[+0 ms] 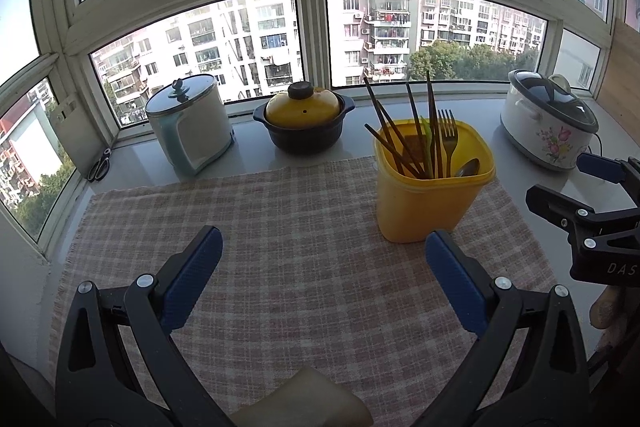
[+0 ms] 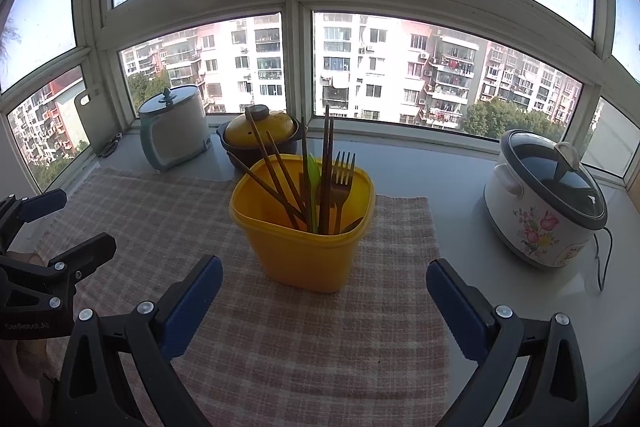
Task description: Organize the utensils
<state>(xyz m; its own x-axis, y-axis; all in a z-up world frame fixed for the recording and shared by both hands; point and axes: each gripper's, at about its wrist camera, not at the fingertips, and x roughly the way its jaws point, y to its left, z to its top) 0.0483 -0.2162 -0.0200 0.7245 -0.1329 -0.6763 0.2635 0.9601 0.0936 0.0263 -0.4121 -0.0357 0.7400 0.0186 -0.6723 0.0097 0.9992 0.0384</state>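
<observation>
Two sets of tongs, both spread wide w/ nothing between the blue ribbed pads: left tongs point(image 1: 324, 251) and right tongs point(image 2: 324, 277) hang over a pink-and-cream checked woven cloth point(image 1: 280, 227) on the pale grey desk point(image 2: 460, 187). Ahead of both stands the yellow plastic bin point(image 2: 304, 247), squarish w/ rounded corners, open top, sitting on the cloth; it's just ahead-right of the left tongs and straight ahead of the right tongs, not touching either. Inside, upright or leaning: several dark chopsticks point(image 2: 280, 171), a fork point(image 2: 343, 179), a spoon point(image 1: 469, 167) w/ bowl near the rim, plus a green utensil point(image 2: 313, 183) whose type I can't tell. Cloth between tongs and bin is bare, w/ more bare cloth to the left. Beyond the bin, along the window ledge: a white-and-blue pot w/ glass lid point(image 1: 188, 131) far left, a dark casserole w/ yellow domed lid point(image 1: 304, 123) in the middle, contents hidden. Well right of the right tongs, off the cloth, sits a white floral rice cooker point(image 2: 544, 203), lid closed, cord trailing. Scissors point(image 1: 99, 167) lie by the window frame, far left. Cloth's right edge ends short of the cooker.
</observation>
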